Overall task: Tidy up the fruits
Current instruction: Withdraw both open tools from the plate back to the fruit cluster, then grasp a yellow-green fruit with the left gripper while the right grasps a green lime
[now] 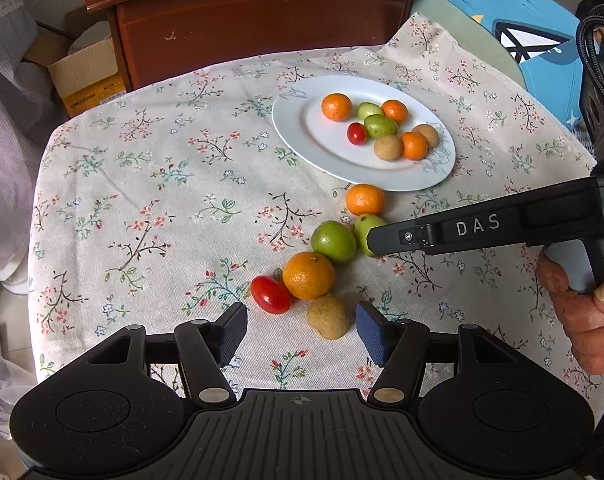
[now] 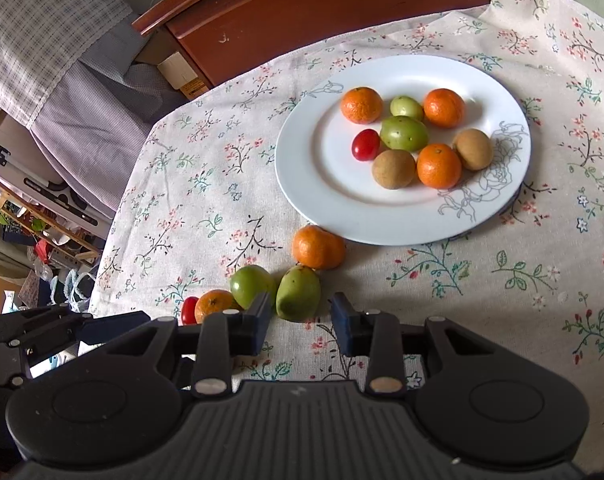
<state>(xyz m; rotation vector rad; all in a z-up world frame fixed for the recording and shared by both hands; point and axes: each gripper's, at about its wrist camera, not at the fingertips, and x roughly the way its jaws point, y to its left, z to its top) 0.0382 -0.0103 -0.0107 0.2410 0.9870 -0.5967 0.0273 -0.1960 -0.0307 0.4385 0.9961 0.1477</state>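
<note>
Left gripper (image 1: pixel 302 330) released, straddling brown fruit (image 1: pixel 329 317) | right gripper (image 2: pixel 300 322) unclenched, empty, nearing green fruit (image 2: pixel 298 293) | both bound for plate (image 2: pixel 321 184).

Both wrist views angled steeply down, close, sharing plate (image 1: pixel 294 136) and cloth (image 2: pixel 206 200)

The surface (image 1: pixel 162 200) is covered by a pale cloth (image 2: pixel 206 184) printed with small flowers and twigs. On the cloth stands a white plate (image 2: pixel 321 184). Just before its near rim lie six loose fruits: two mandarins (image 1: pixel 364 199), two green fruits (image 1: pixel 333 240), a red tomato (image 1: pixel 270 294) and a brown fruit (image 1: pixel 329 317).
</note>
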